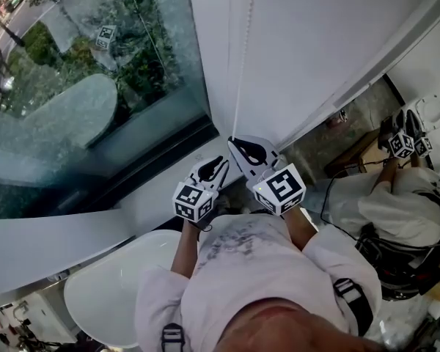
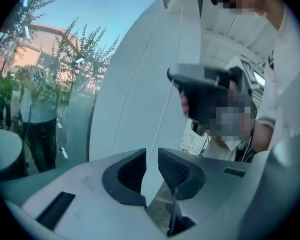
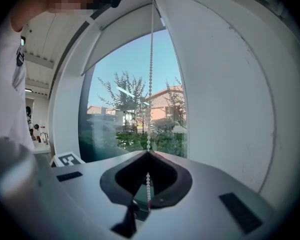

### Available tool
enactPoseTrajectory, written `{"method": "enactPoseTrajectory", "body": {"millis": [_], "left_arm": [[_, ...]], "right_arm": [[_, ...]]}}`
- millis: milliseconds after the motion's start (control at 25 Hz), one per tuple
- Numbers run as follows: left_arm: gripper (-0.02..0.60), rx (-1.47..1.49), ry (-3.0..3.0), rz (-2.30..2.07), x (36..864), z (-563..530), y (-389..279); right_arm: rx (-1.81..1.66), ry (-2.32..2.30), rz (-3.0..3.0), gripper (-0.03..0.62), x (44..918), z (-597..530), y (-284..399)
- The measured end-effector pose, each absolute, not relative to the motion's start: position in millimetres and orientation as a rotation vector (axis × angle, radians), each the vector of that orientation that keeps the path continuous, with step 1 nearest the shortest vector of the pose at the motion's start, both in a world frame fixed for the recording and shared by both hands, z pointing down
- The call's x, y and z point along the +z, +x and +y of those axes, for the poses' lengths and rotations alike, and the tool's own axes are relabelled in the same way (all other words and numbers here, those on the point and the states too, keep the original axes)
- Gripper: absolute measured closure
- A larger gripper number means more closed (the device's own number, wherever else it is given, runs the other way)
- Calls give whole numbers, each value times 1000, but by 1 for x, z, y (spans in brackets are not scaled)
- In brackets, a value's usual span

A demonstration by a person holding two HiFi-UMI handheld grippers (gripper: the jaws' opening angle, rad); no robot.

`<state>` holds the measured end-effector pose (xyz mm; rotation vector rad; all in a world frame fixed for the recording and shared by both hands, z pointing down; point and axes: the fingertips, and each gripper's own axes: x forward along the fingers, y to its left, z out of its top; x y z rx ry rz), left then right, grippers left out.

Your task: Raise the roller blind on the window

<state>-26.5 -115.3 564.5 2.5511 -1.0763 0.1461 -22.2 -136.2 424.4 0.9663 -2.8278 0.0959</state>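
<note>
Pinching the thin white beaded pull chain (image 3: 150, 74) between pressed-together jaws, the right tool (image 3: 148, 151) could slip over the beads if the pull goes askew, stalling the white fabric roller blind (image 3: 122, 34), which hangs across the window's top. The left tool (image 2: 151, 156) hovers nearby, jaws slightly spread and empty.

The bead chain (image 1: 246, 42) leaves the head view's top edge; below the right gripper (image 3: 148, 153)'s pinched jaws its tail is hidden. A second person (image 1: 396, 211) is cropped at right.
</note>
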Motion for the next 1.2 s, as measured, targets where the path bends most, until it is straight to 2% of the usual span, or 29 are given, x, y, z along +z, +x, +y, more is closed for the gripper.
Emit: {"method": "enactPoseTrajectory", "body": {"millis": [280,600,840,920,1200], "left_arm": [[518,-46,2745,-1034,426,-116,-39],[518,-150,2949,-990,318,-124,-24],[522,-134,3028,-1019,281,-133,-7],[565,-114,3023,-1059,278,-138,-6],[574,-139,2978,-1156,286,-145,-9]], "right_arm": [[92,964,-2833,533,423,-136,-23],[88,967,-2831,533,422,-132,-24],[82,960,-2828,533,421,-126,-26],[81,956,-2831,533,421,-127,-27],[87,965,-2823,533,428,-131,-27]]}}
